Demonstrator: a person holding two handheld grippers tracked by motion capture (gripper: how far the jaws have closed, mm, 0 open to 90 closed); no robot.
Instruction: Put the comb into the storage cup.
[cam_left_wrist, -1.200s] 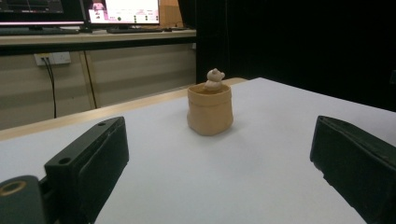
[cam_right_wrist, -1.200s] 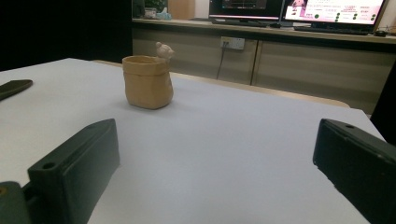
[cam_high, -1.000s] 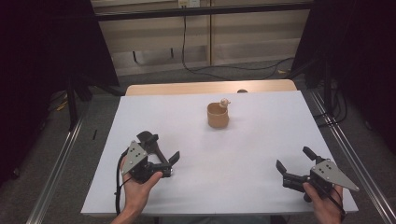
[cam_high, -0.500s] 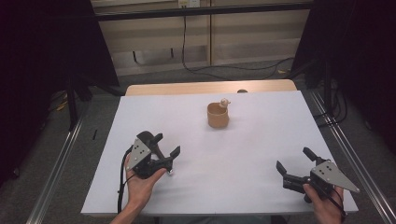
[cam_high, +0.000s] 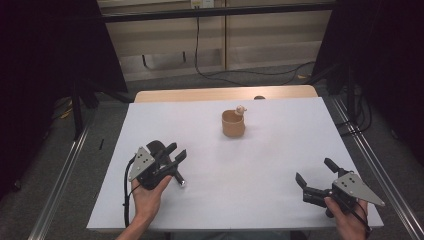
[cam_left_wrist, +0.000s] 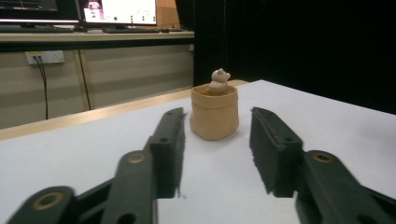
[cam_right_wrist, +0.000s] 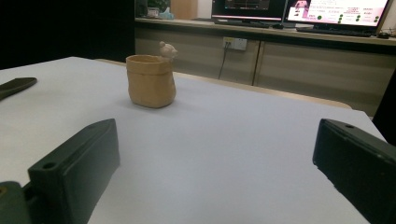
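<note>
High view, lower left of the frame: left gripper (cam_high: 177, 156) in a hand (cam_high: 148, 195), jaws pointing toward the upper right, a gap between them, nothing in that gap. Jaws just closing further, pads pressing on nothing, so released. Black cable (cam_high: 126, 200) looping down beside the wrist toward the bottom edge.

Lower right of the same frame: right gripper (cam_high: 315, 174) in the other hand (cam_high: 347, 220), jaws spread wide and aimed toward the upper left, bare table between them; released too. Grey three-cornered plate on top, slanting toward the right edge.

Beneath both: white table (cam_high: 260, 165), spanning most of the middle of the frame, with a strip of wooden edge (cam_high: 225, 93) along its far side.

Farther out, slightly right of centre and in the upper half: tan cup (cam_high: 233, 124), upright on the white surface, well apart from both grippers. Small pale figure (cam_high: 240, 109) perched at its far right rim.

Left gripper view: same cup (cam_left_wrist: 214, 113) at centre frame, framed between the two black jaws but well beyond their tips, figure (cam_left_wrist: 218, 80) peeking over the rim.

Right gripper view: cup (cam_right_wrist: 150, 80) in the upper left, figure (cam_right_wrist: 167, 49) at its right rim, the tip of the left gripper at the left edge.
</note>
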